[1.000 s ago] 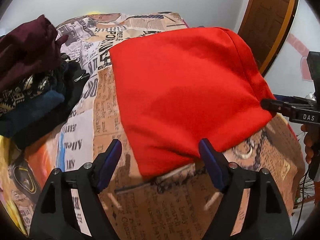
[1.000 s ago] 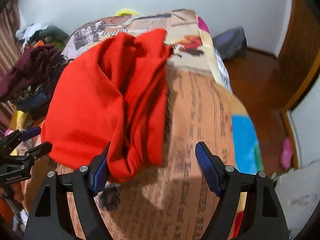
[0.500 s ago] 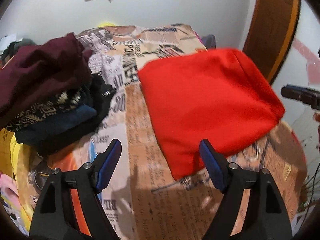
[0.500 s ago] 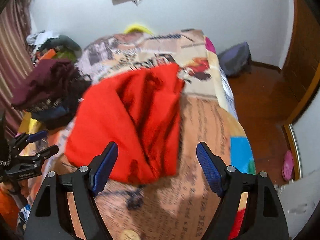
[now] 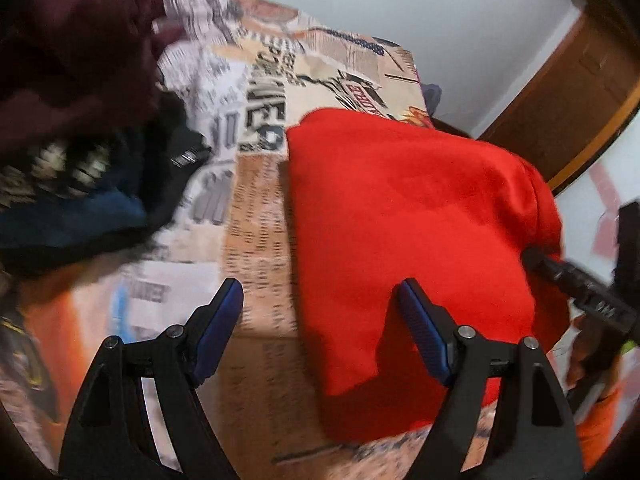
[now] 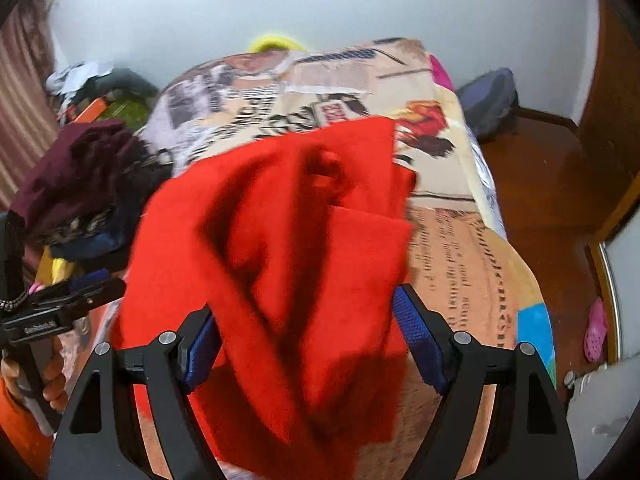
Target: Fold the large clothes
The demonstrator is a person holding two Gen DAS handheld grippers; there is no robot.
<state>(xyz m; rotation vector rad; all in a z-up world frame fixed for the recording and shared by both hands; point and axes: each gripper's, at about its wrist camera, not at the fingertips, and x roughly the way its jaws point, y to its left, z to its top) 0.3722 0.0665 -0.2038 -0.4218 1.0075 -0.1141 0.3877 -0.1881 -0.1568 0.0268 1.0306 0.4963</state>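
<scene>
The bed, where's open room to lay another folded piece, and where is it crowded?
Free: the bedspread strip between the red garment and the dark clothes pile; the far end by the wall; the strip right of the red garment in the right wrist view. Crowded: the pile's side.

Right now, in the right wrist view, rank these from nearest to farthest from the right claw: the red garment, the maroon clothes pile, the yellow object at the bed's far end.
1. Red garment: between the right claw's open jaws.
2. Maroon clothes pile: left side of the bed.
3. Yellow object: past the bed's far end, by the wall.
</scene>
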